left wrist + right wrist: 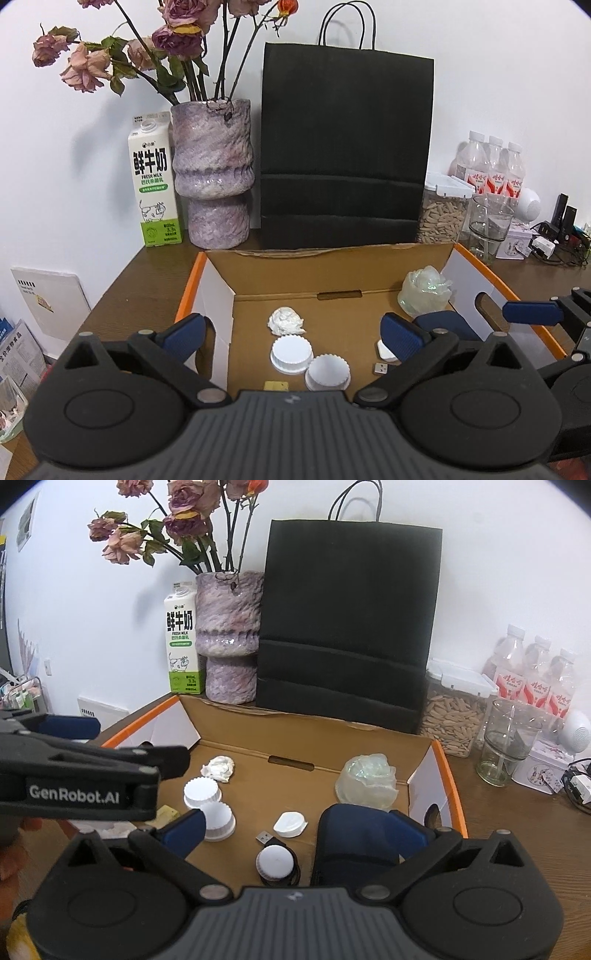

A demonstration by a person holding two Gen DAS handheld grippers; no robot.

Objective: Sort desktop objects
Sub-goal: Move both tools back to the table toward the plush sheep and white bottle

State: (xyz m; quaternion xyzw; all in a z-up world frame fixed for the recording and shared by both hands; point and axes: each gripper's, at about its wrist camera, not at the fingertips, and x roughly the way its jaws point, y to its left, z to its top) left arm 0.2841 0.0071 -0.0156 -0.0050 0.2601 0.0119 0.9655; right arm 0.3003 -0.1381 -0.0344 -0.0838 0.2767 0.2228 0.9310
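Observation:
An open cardboard box with orange edges (332, 269) (295, 734) sits on the wooden desk. Inside lie a crumpled white paper ball (286, 320) (220, 768), two white ribbed caps (291, 353) (201, 793), a small white lid (290, 823), a pale green glass flower (426, 291) (367, 781), a USB plug (264, 837) and a white-capped dark item (275, 864). My left gripper (291, 332) is open and empty over the box. My right gripper (291, 830) is open over the box, with its right finger (351, 842) beside the flower.
Behind the box stand a black paper bag (343, 147), a purple vase of dried roses (214, 173) and a milk carton (155, 184). To the right are a jar of seeds (450, 716), a glass cup (506, 742), water bottles (535, 679) and cables.

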